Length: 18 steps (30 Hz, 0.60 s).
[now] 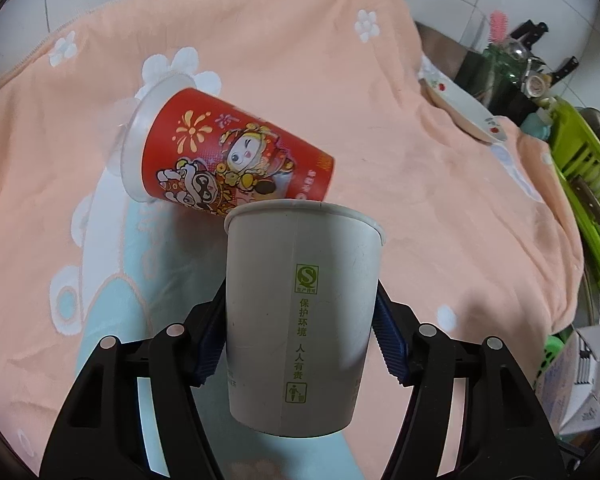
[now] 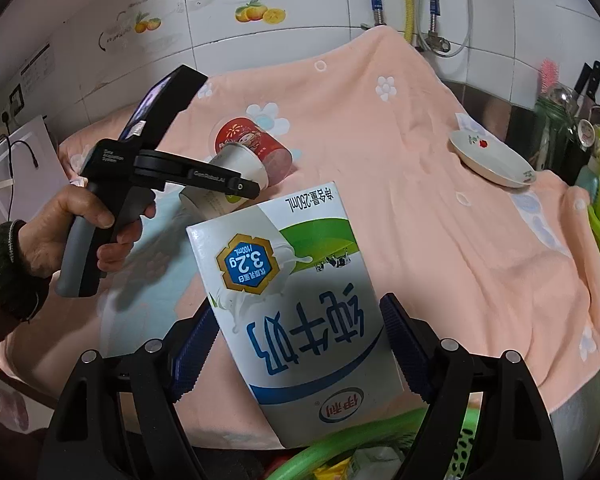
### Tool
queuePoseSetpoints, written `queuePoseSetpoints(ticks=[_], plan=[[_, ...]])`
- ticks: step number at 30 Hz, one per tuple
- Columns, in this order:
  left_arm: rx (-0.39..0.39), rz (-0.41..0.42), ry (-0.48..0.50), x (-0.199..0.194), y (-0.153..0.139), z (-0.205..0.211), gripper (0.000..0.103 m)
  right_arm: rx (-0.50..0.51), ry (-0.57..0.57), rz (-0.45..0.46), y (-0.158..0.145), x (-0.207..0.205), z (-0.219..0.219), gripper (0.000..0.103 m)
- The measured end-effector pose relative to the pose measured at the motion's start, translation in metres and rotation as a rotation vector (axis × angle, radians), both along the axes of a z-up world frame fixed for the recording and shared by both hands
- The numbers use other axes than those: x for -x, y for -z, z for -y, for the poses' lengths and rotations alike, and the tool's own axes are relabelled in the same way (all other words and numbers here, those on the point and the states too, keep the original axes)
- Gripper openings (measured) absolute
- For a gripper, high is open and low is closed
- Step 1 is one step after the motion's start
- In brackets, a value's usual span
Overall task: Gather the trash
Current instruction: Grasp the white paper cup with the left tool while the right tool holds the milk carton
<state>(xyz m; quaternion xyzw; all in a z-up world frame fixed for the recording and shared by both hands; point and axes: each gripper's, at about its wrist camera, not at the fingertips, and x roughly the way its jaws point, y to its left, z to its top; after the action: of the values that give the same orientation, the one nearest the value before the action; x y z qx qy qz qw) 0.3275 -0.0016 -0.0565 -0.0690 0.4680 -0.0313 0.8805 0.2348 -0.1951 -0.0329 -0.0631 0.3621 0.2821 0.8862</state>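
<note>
My left gripper (image 1: pixel 300 332) is shut on a white paper cup (image 1: pixel 300 320) and holds it upright above the peach towel (image 1: pixel 380 120). Just beyond it a red printed cup (image 1: pixel 236 160) with a clear lid lies on its side on the towel. In the right wrist view the left gripper (image 2: pixel 236 188), the white cup (image 2: pixel 240 168) and the red cup (image 2: pixel 256 144) show at the middle left. My right gripper (image 2: pixel 296 340) is shut on a white milk carton (image 2: pixel 296 312), held upside down above a green basket (image 2: pixel 360 444) at the bottom edge.
A white dish with a red flower (image 2: pixel 492 160) sits on the towel at the right. A green dish rack (image 1: pixel 584 196), jars and knives stand at the far right. A milk carton box (image 1: pixel 580 376) lies at the lower right. A tiled wall with pipes (image 2: pixel 420 0) is behind.
</note>
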Motion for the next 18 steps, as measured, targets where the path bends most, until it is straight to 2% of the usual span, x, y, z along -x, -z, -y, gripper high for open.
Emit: queuePoseSetpoints(ticks=[18], plan=[[0.041,0.068,0.111,0.076,-0.031,0.030,0.064,-0.016,0.083,0.007,-0.002,0.046,0.018,0.077]])
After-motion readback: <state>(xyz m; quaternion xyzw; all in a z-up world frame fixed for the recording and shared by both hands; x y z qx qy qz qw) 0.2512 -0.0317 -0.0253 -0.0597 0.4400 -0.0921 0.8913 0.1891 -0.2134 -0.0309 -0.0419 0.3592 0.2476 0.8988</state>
